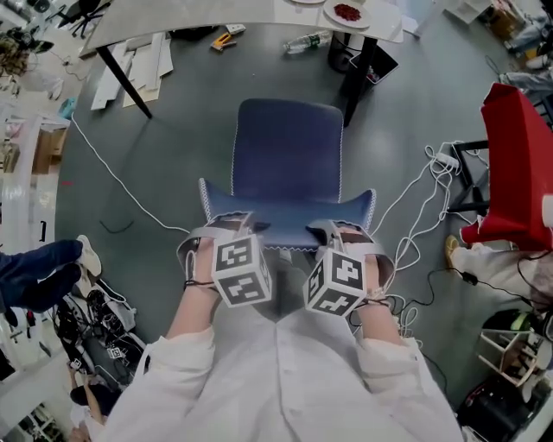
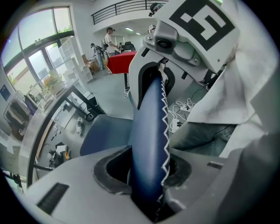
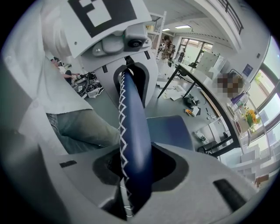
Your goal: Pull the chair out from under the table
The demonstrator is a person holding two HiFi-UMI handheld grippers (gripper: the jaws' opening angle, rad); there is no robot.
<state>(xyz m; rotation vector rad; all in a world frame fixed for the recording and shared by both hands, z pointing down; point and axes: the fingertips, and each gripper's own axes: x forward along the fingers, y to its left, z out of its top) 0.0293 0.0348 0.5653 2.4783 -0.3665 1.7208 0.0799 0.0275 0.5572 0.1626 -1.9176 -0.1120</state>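
A blue chair (image 1: 285,164) with white zigzag stitching stands on the grey floor, its seat out in front of the table (image 1: 242,13) at the top of the head view. My left gripper (image 1: 226,226) is shut on the left part of the chair's backrest (image 2: 148,144). My right gripper (image 1: 339,233) is shut on the right part of the backrest (image 3: 134,153). In each gripper view the padded blue edge runs straight between the jaws, and the other gripper shows further along it.
A black table leg (image 1: 125,82) slants at the upper left and a black base (image 1: 359,65) stands beyond the chair. White cables (image 1: 415,207) trail on the floor at right, near a red chair (image 1: 518,164). Bags and clutter (image 1: 86,328) lie at lower left.
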